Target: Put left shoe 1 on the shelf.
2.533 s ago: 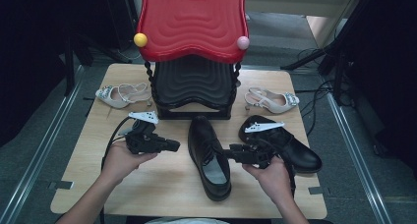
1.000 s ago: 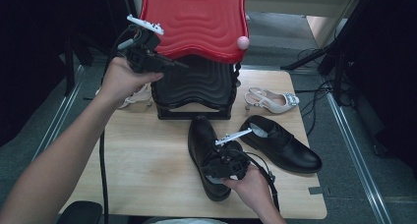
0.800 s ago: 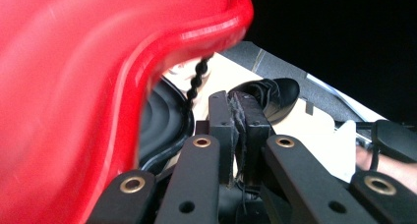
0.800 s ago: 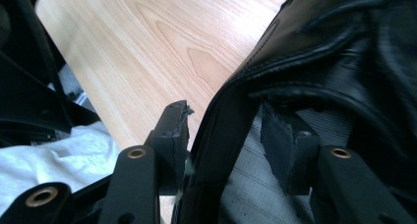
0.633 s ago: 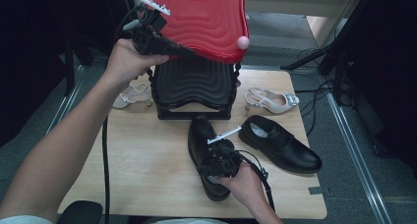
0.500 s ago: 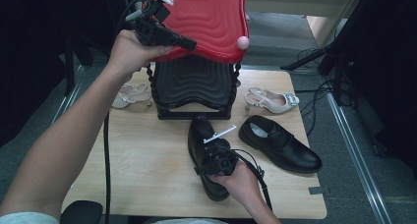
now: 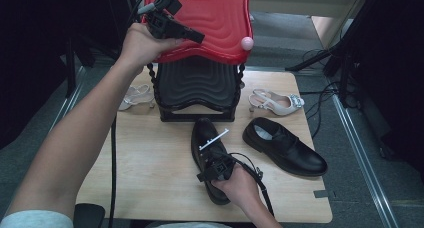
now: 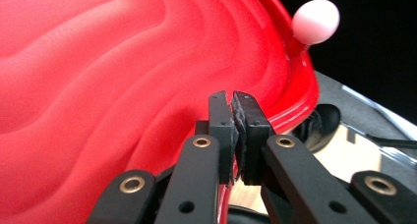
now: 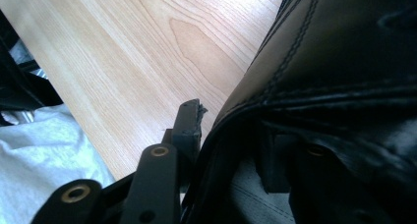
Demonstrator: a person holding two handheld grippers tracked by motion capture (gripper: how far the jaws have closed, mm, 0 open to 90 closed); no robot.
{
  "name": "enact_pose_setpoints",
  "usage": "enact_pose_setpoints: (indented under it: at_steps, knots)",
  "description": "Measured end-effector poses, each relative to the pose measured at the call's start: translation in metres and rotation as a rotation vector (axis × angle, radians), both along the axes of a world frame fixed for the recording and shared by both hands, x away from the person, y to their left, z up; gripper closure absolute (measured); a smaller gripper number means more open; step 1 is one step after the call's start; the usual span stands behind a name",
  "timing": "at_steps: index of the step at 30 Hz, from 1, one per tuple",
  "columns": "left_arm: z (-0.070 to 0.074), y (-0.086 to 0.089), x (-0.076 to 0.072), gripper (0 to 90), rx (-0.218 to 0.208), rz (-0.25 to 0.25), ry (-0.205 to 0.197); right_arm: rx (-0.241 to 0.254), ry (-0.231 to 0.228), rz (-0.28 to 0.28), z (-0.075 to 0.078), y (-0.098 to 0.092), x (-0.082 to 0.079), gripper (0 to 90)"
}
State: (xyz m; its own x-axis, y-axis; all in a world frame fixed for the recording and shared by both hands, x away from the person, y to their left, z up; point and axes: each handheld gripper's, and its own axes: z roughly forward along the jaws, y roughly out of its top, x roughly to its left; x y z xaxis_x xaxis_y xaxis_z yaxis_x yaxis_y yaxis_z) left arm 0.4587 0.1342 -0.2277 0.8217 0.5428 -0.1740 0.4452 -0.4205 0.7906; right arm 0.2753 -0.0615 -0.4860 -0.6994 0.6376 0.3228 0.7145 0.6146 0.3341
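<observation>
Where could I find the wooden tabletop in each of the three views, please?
High view: the tabletop fills the lower centre.
Left gripper view: a small tan patch at lower right, under the red shelf.
Right gripper view: upper left, beside the black shoe.
Shared landmarks: the red shelf and the black shoe.

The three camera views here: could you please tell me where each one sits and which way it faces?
High view: above the person's side, facing forward and down on the table; both forearms and each hand-held gripper show.
Left gripper view: rides the left hand-held gripper, jaws shut, facing the red shelf top and pink knob.
Right gripper view: rides the right hand-held gripper, jaws astride the black shoe wall.
Shared: high and left views both show the red top.
</observation>
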Motion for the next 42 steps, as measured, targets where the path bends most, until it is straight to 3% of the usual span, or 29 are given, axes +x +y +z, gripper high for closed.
enact_pose_setpoints:
  at_steps: [5,8,14,21,30,36,42]
  knots:
    - [-0.001,-0.004,0.0,87.6,0.027,0.029,-0.016,0.013,0.005,0.005,0.002,-0.004,0.003,76.3]
    - [-0.004,-0.005,0.0,88.6,0.044,0.02,-0.013,0.031,0.01,0.005,0.003,-0.008,0.004,79.7]
    - [-0.008,-0.006,0.001,89.1,0.0,0.025,0.001,0.073,0.004,0.001,0.009,-0.02,0.006,82.5]
    - [-0.008,-0.007,-0.002,89.9,0.013,0.025,-0.015,0.11,-0.002,-0.011,0.016,-0.036,0.008,85.3]
    - [-0.007,-0.007,-0.002,90.0,0.019,0.038,-0.006,0.224,-0.001,-0.057,0.031,-0.067,0.021,87.3]
    - [-0.008,-0.006,-0.001,90.0,0.011,0.037,0.003,0.273,0.009,-0.048,0.042,-0.073,0.022,87.4]
    - [-0.008,-0.005,-0.001,90.0,0.003,0.041,0.017,0.289,0.0,-0.031,0.055,-0.072,0.018,87.5]
